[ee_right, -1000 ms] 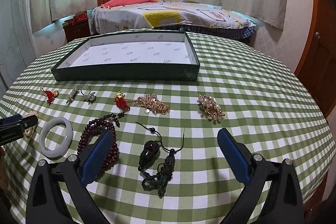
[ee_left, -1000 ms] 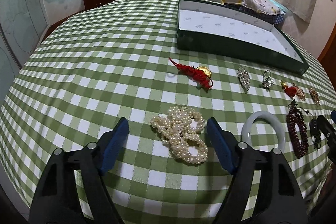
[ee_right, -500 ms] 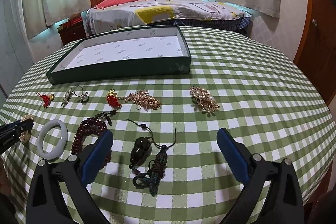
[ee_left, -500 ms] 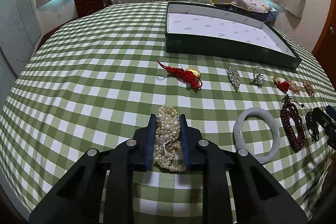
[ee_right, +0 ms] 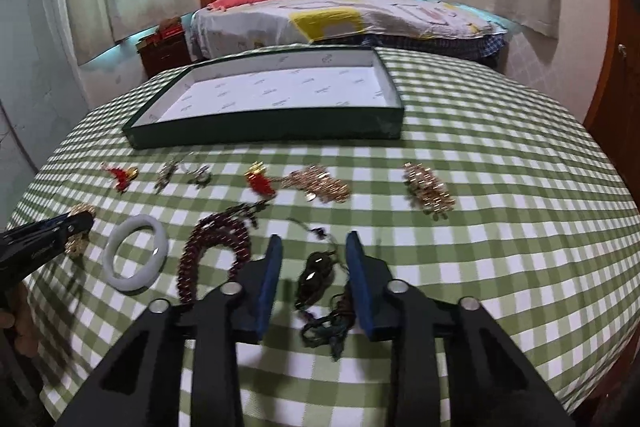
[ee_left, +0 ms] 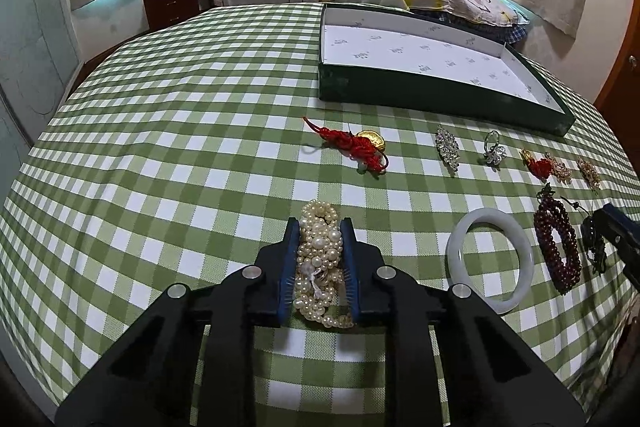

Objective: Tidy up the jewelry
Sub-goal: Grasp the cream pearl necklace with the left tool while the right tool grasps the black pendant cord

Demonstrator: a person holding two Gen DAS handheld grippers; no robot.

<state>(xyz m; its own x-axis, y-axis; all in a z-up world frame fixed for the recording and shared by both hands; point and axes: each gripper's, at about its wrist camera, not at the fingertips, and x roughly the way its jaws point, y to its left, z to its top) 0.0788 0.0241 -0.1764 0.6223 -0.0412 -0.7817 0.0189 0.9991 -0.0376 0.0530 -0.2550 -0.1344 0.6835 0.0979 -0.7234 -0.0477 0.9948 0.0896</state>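
My left gripper (ee_left: 319,227) is shut on a bunched pearl necklace (ee_left: 320,263) that rests on the green checked tablecloth. My right gripper (ee_right: 314,243) is partly closed, its blue pads on either side of a dark pendant on a cord (ee_right: 318,275), not touching it. A green tray with a white lining (ee_left: 436,95) stands at the back and is empty; it also shows in the right wrist view (ee_right: 272,127).
Loose pieces lie in a row: a red knot charm (ee_left: 352,143), a crystal brooch (ee_left: 448,147), a ring (ee_left: 494,151), a white bangle (ee_left: 490,263), dark red beads (ee_left: 558,247), gold brooches (ee_right: 428,187). A bed stands behind the table.
My left gripper closed on the pearl necklace. My right gripper moved forward over the dark pendant and its jaws narrowed around it.
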